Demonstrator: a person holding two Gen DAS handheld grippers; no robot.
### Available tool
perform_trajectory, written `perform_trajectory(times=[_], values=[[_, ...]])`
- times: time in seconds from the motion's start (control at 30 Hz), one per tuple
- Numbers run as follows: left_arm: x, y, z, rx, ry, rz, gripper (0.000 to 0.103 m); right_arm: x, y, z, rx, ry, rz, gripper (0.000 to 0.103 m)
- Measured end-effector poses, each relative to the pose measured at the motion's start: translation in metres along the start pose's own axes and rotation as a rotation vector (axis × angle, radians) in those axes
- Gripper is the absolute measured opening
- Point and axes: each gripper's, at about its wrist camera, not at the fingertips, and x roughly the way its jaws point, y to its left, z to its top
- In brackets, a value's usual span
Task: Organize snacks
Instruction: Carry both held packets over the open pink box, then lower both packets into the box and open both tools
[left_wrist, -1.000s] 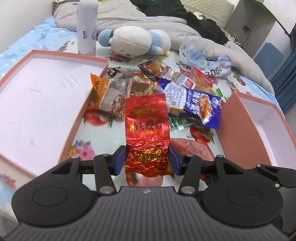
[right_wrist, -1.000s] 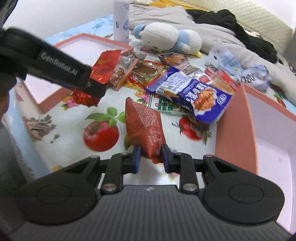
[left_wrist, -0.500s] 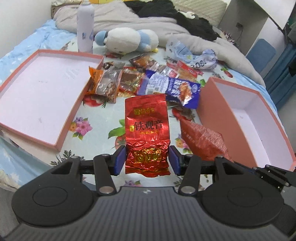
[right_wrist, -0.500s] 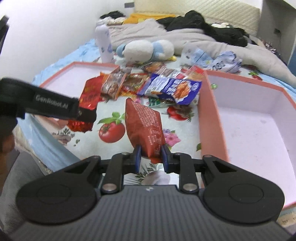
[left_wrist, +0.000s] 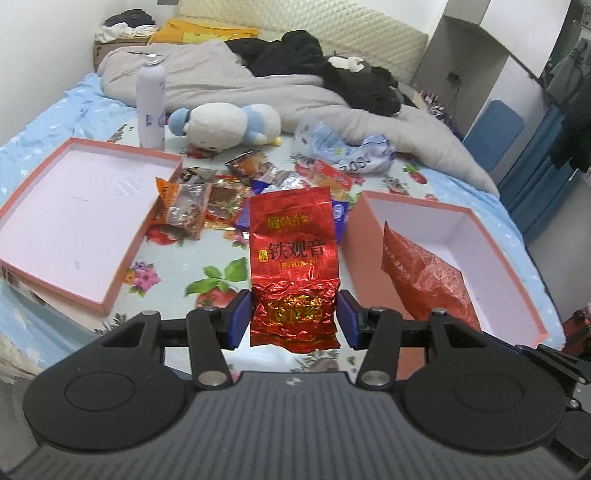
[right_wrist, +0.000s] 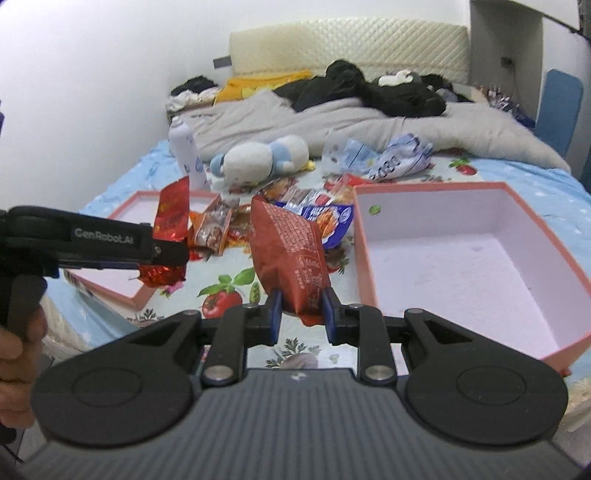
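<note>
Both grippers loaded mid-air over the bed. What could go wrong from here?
1. The right gripper pinches the dark red pouch only at its bottom corner; it may slip or swing out.
2. The left gripper and its tea packet hang close beside it; moving toward the box may make them collide.

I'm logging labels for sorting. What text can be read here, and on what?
"铁观音": red foil tea packet, held in the left gripper.
"GenRobot.AI": side of the left gripper, right wrist view.
"2030", upside down: crumpled blue-white bag.
Too small or blurred: dark red snack bag in the right gripper, white bottle, piled snack wrappers.
</note>
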Motion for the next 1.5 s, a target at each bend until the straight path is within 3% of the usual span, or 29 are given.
perform_trajectory(times=[0.33,0.67,1.1,1.5], values=[[-0.005,-0.042,-0.008,0.020,0.013,-0.084,0.056,-0.031,-0.029,-0.006,0.055,-0.032,-0.063,0.026],[0.035,-0.099,0.001,0.083,0.072,-0.159,0.056,-0.028,-0.079,-0.005,0.139,-0.034,-0.148,0.026],[0.137,-0.169,0.029,0.201,0.175,-0.184,0.056,0.029,-0.155,0.004,0.242,0.016,-0.218,0.027],[0.224,-0.197,0.040,0.253,0.272,-0.174,0.056,0.096,-0.194,0.000,0.305,0.131,-0.195,0.027]])
